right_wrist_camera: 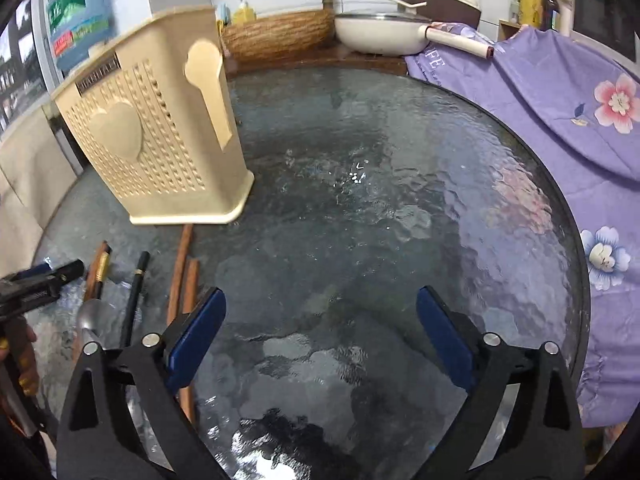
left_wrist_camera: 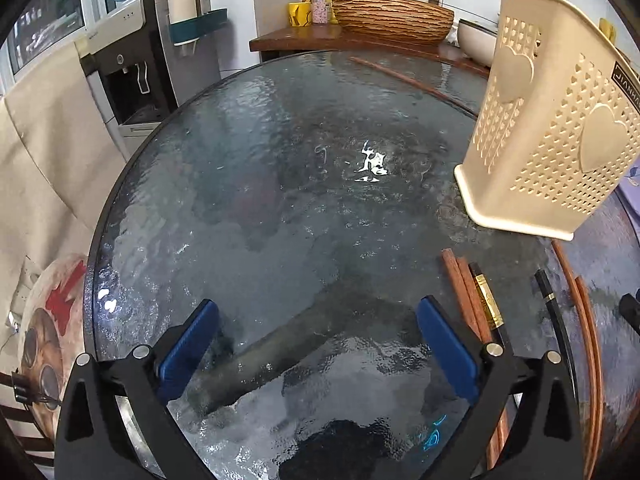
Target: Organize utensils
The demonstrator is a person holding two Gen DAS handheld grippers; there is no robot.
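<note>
Left gripper (left_wrist_camera: pixel 318 344) spread wide, gripping nothing, over round glass table (left_wrist_camera: pixel 248 184), right gripper (right_wrist_camera: pixel 320 338) likewise spread and unladen, cream perforated utensil holder (right_wrist_camera: pixel 160 136) upright on table, brown chopsticks (left_wrist_camera: pixel 466 300), black chopsticks (left_wrist_camera: pixel 550 308) and spoon (right_wrist_camera: pixel 90 316) lay loose just before holder.

Utensil holder (left_wrist_camera: pixel 552 128) label "JIANHUA"-like; purple cloth (right_wrist_camera: pixel 520 92) shows "IFE"

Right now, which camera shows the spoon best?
The right wrist view: the spoon's metal bowl shows beside the chopsticks, near the left claw. The left wrist view shows only chopsticks; no spoon is visible there.
</note>
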